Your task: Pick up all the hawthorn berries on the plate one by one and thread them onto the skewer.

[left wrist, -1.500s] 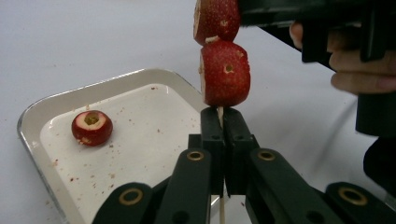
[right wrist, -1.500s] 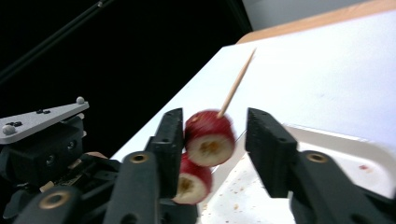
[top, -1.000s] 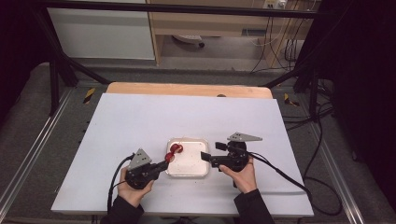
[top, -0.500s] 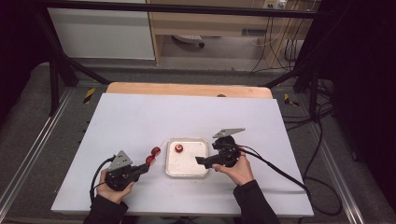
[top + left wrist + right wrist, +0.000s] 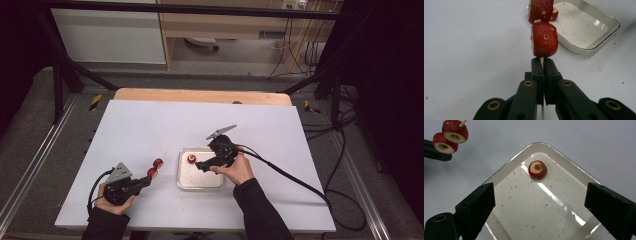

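Left tool nearest me, low over the white bench, jaws pinched together on a thin wooden skewer. Two red fruit slices are threaded just past its tips, one behind the other. It has drawn away from the tray since a second ago, when it sat at the tray's near corner; the skewer now rides clear of it, to its left. Beyond, the right tool has swung in over the tray, jaws spread wide with nothing between them, having just narrowed slightly. One more slice lies ahead of those jaws on the tray floor, among crumbs. Likely reading: two pieces loaded, third about to be picked up for threading.
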Available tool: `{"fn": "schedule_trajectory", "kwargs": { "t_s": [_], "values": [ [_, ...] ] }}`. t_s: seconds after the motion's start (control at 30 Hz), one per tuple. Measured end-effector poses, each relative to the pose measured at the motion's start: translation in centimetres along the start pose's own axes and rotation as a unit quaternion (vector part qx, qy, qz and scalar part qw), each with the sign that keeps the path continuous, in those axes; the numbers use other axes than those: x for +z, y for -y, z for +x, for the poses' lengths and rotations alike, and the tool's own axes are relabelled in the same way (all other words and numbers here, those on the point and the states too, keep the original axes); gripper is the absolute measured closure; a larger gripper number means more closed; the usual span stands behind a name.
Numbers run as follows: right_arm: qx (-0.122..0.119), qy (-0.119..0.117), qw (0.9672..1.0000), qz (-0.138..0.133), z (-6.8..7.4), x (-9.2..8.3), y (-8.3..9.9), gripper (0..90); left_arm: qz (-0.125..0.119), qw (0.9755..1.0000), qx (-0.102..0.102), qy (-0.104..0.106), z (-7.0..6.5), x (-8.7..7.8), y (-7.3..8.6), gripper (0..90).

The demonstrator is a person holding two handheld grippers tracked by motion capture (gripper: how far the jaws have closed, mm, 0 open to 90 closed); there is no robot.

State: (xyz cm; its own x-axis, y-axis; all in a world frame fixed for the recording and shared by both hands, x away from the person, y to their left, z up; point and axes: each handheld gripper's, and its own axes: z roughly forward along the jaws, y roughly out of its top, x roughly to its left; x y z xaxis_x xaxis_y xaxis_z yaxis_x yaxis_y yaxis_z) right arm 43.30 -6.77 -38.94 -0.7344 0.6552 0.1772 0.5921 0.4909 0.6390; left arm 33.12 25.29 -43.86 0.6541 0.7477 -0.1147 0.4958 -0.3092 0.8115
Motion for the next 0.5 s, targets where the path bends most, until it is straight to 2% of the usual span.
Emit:
{"fn": "schedule_trajectory", "kwargs": {
  "t_s": [0.2, 0.37, 0.5],
  "values": [
    [0.0, 0.0, 0.9998, 0.018, 0.1, 1.3, -2.0, 14.9, 0.001, 1.0, -0.004, 0.0, 0.1, 0.1, 0.1, 88.2],
    [0.002, 0.0, 0.999, 0.045, 0.2, 2.9, -3.2, 21.2, 0.004, 1.0, -0.003, 0.0, 0.1, 0.2, 0.1, 88.2],
    [-0.008, 0.006, 0.9975, 0.07, 0.2, 4.1, -3.8, 26.6, 0.007, 1.0, -0.002, -0.001, 0.0, 0.3, 0.1, 88.2]
  ]
}}
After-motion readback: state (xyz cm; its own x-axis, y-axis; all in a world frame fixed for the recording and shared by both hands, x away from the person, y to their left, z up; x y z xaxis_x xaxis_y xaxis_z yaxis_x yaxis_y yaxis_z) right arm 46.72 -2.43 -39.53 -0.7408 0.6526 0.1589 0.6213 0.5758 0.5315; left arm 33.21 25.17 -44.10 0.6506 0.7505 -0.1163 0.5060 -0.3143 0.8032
